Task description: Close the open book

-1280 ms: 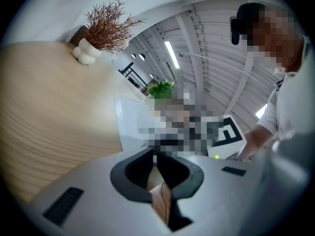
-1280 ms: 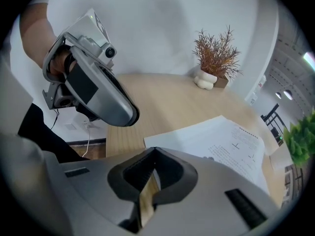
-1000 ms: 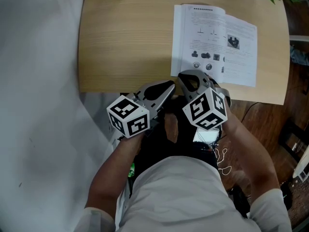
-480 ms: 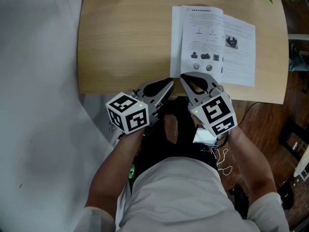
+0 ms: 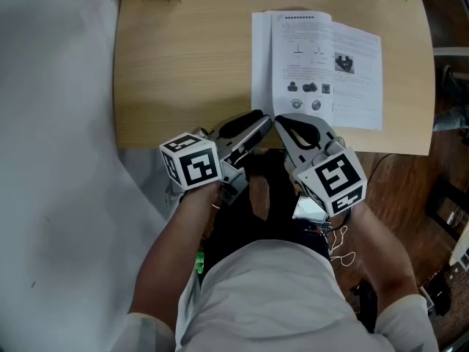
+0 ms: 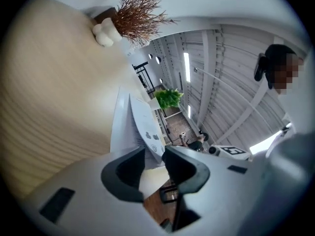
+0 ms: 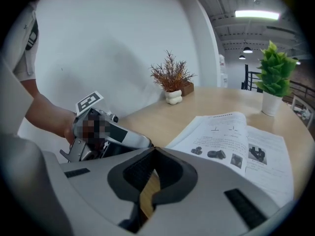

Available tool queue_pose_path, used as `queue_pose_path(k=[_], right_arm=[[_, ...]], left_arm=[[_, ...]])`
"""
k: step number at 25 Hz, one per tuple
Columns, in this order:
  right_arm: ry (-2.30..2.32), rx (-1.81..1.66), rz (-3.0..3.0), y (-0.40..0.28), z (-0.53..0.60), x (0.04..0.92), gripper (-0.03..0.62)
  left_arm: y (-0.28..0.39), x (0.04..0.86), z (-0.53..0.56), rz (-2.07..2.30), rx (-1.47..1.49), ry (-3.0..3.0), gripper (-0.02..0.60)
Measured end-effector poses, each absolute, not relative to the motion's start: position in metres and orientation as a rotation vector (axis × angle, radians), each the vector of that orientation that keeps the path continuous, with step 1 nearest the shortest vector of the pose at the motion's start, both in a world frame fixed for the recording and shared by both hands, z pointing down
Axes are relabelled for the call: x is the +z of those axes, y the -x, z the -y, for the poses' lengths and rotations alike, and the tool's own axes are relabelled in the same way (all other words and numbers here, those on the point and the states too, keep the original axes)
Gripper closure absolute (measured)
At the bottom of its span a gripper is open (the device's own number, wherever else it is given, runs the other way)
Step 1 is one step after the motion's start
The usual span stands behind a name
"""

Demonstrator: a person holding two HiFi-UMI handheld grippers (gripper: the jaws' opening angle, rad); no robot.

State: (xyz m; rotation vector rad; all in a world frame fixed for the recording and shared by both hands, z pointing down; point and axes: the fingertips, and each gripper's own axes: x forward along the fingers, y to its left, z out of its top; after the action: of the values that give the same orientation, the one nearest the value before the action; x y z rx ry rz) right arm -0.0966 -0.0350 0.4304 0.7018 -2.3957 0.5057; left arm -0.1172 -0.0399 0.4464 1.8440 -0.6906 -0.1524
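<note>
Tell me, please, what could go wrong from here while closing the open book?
1. The right hand-held gripper is shut close to the near edge of the book; a push there may slide the book on the table instead of lifting a page.
2. The pages arch up at the spine, so they could crease.

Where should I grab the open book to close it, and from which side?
Take the open book by the outer edge of its left-hand leaf, coming from the left, low over the table. That leaf bows up, and its edge seems lifted off the pages beneath, leaving room for a jaw; the right page lies flat.
</note>
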Motion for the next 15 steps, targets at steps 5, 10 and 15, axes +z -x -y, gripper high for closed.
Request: queue_pose_path(k=[5, 10, 15], right_arm=[[-0.688, 0.444, 2.429, 0.100, 0.034, 0.420, 0.594], [-0.655, 0.375, 2.436, 0.101, 0.031, 0.415, 0.594], [-0.631, 0.319, 2.443, 0.103, 0.030, 0.413, 0.594]], left_arm=[[0.113, 0.445, 0.051, 0.664, -0.237, -1.756, 0.479], [0.108, 0.447, 0.058, 0.612, -0.262, -1.687, 0.479], [0.102, 0.450, 0.062, 0.558, -0.260, -1.657, 0.479]])
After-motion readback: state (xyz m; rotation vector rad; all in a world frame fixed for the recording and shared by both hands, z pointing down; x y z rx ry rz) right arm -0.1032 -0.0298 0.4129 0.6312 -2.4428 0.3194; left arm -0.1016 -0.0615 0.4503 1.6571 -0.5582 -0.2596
